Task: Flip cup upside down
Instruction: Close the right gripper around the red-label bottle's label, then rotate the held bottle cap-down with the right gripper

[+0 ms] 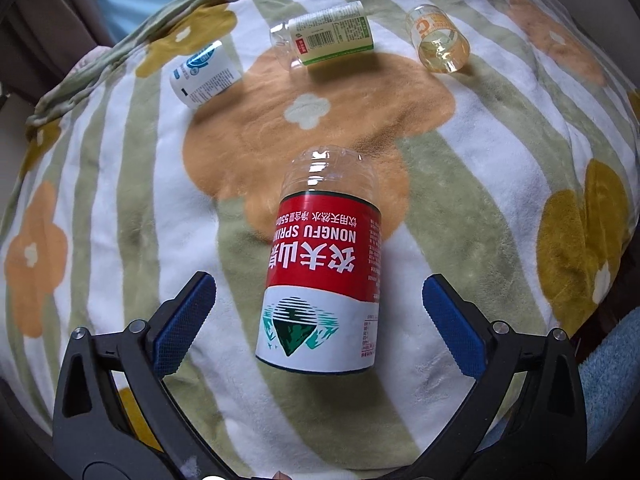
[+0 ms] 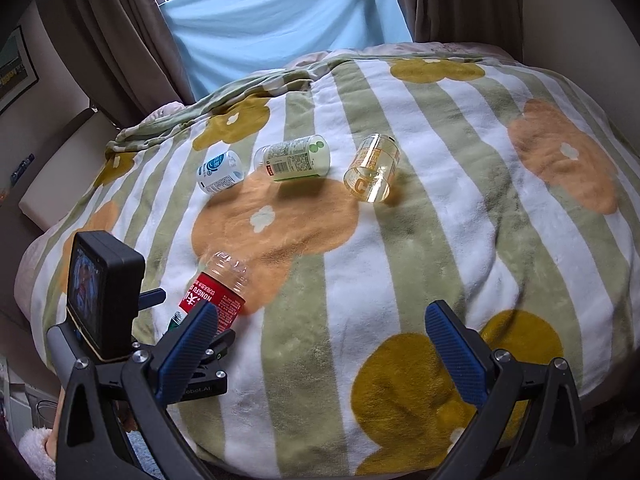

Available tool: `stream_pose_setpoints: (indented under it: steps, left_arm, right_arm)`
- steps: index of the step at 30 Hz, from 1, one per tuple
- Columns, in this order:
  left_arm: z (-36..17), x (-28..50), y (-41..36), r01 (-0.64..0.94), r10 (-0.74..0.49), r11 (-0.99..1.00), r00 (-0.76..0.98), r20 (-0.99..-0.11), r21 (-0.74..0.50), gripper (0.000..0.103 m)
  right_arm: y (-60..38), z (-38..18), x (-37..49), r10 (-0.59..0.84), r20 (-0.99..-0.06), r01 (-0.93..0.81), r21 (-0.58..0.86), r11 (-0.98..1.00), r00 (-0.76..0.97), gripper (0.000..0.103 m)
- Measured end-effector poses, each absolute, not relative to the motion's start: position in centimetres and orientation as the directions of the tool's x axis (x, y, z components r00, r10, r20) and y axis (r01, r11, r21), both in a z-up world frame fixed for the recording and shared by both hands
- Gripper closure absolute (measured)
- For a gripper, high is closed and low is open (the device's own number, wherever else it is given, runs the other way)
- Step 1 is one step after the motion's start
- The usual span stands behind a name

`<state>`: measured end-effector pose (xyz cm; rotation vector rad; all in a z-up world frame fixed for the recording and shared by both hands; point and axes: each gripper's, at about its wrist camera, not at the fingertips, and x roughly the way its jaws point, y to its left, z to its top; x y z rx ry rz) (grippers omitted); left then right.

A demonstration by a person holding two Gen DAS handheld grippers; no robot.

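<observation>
A cut-bottle cup with a red and white label (image 1: 320, 276) rests on the blanket, its clear closed base pointing up and away and its label text upside down. My left gripper (image 1: 319, 284) is open, one blue pad (image 1: 186, 320) on each side of the cup, and neither touches it. In the right wrist view the same cup (image 2: 218, 292) sits at the lower left, partly behind my finger, beside the left gripper's camera housing (image 2: 106, 296). My right gripper (image 2: 322, 312) is open over bare blanket with nothing between its fingers.
Three more cups lie on their sides at the far end: a white and blue one (image 1: 202, 74), a green-labelled one (image 1: 324, 34) and a clear yellowish one (image 1: 438, 38). The soft flowered blanket (image 2: 440, 240) bulges and slopes off at its edges. Behind it are curtains (image 2: 112, 40) and a window.
</observation>
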<state>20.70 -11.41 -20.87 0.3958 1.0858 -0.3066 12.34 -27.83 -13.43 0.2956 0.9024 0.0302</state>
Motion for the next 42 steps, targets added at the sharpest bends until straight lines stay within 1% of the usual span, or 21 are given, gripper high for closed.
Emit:
stream_pose_setpoints:
  steps: [4,7,12,15,17,18,20,22,25,27,29,31,36,42]
  left_arm:
    - [-19.4,18.6,-9.5,0.389,-0.064,0.91,0.47,-0.88,0.141,0.0]
    - [-19.2,17.4,-7.7,0.356,-0.077,0.928,0.474,-0.877,0.111,0.0]
    - [-19.7,16.4,-5.0,0.313,-0.1,0.948,0.474,-0.875,0.062,0.0]
    - [-19.7,16.0,-3.8,0.295,-0.107,0.954,0.483,-0.869,0.046,0.0]
    - [-19.6,15.8,-3.2,0.286,-0.114,0.957,0.492,-0.863,0.037,0.0]
    - [-19.6,15.8,-2.9,0.281,-0.118,0.959,0.493,-0.862,0.03,0.0]
    - [-19.8,16.0,-2.3,0.274,-0.132,0.962,0.489,-0.862,0.008,0.0]
    - [-20.2,16.1,-1.7,0.269,-0.139,0.963,0.481,-0.865,-0.006,0.0]
    - [-20.4,16.2,-1.2,0.267,-0.155,0.963,0.477,-0.865,-0.026,0.0]
    - [-20.5,16.2,-1.0,0.267,-0.162,0.963,0.478,-0.863,-0.033,0.0]
    - [-20.5,16.3,-0.8,0.268,-0.167,0.963,0.478,-0.862,-0.038,0.0]
    - [-20.6,16.4,-0.8,0.269,-0.172,0.962,0.474,-0.864,-0.043,0.0]
    - [-21.1,16.5,-0.8,0.274,-0.17,0.961,0.464,-0.869,-0.041,0.0]
    - [-21.1,16.4,-0.9,0.275,-0.172,0.961,0.464,-0.869,-0.044,0.0]
  right_arm:
    - [-26.9,-13.1,15.1,0.257,-0.795,0.065,0.348,0.935,0.549,0.0]
    - [-25.3,-13.9,17.5,0.309,-0.829,0.054,0.375,0.925,0.466,0.0]
    - [-21.7,-16.8,21.3,0.37,-0.869,0.085,0.417,0.905,0.33,0.0]
    - [-20.0,-19.2,23.4,0.41,-0.88,0.142,0.45,0.882,0.239,0.0]
    - [-19.1,-20.5,24.6,0.43,-0.882,0.189,0.463,0.866,0.191,0.005]
    - [-18.7,-21.1,25.2,0.436,-0.883,0.209,0.465,0.86,0.172,0.009]
    - [-18.2,-22.0,26.1,0.44,-0.887,0.246,0.462,0.852,0.141,0.012]
    - [-17.9,-22.6,26.8,0.436,-0.891,0.287,0.453,0.844,0.125,0.02]
    - [-17.5,-23.5,27.4,0.431,-0.897,0.33,0.437,0.836,0.098,0.027]
    - [-17.3,-24.0,27.7,0.431,-0.899,0.349,0.429,0.833,0.076,0.029]
    - [-17.2,-24.5,27.8,0.43,-0.901,0.365,0.421,0.83,0.062,0.035]
    - [-17.2,-24.9,27.9,0.427,-0.902,0.383,0.416,0.825,0.059,0.043]
    - [-17.6,-25.2,28.0,0.422,-0.903,0.397,0.419,0.816,0.084,0.043]
    - [-18.3,-23.2,27.8,0.406,-0.901,0.317,0.433,0.844,0.15,0.043]
